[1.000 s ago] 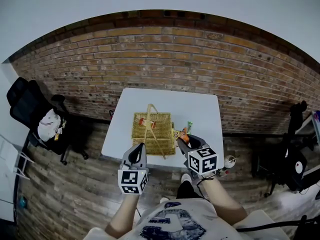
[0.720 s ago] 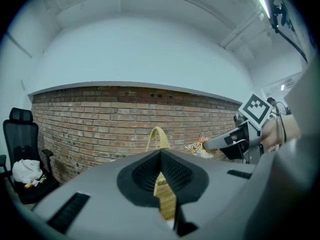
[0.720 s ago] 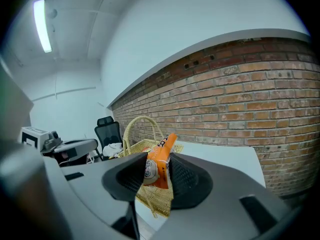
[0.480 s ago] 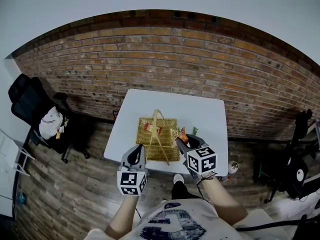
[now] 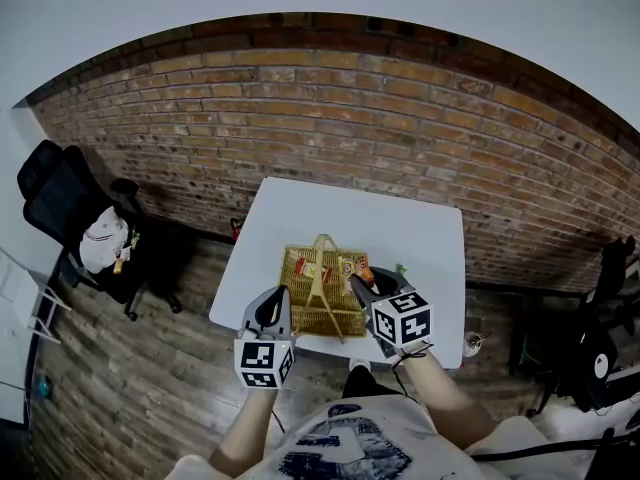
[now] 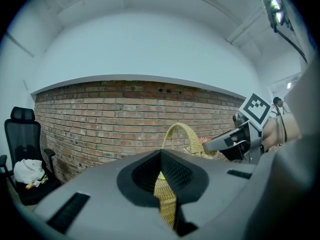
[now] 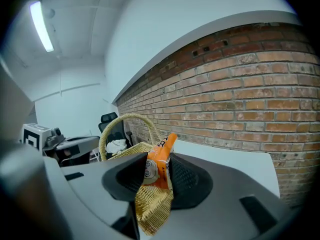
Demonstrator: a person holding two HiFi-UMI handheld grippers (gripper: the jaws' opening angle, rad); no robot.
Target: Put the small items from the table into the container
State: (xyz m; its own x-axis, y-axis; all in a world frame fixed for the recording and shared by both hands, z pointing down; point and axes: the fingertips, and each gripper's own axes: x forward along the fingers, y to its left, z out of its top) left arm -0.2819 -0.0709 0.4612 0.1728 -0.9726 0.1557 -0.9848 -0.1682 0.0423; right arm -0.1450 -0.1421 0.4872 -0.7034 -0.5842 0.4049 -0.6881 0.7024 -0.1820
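Observation:
A woven basket (image 5: 300, 318) with a tall handle stands near the front edge of the white table (image 5: 400, 218); a red-and-white packet lies inside it. My right gripper (image 5: 362, 283) is shut on an orange packet (image 5: 367, 271) at the basket's right rim; in the right gripper view the orange packet (image 7: 161, 156) stands upright between the jaws (image 7: 155, 166), with the basket (image 7: 150, 209) just behind. My left gripper (image 5: 275, 300) is at the basket's near left corner, jaws together with nothing in them (image 6: 161, 154). A small green item (image 5: 401, 268) lies on the table right of the basket.
A brick wall (image 5: 330, 108) runs behind the table. A black office chair (image 5: 60, 198) with a white bag stands at the left on the wooden floor. A small cup-like object (image 5: 470, 346) sits on the floor by the table's right corner. Dark equipment (image 5: 600, 348) stands at the far right.
Both grippers have come closer to the table and the basket. The right gripper still holds the orange packet, now at the basket's right rim; the left is now beside the basket.

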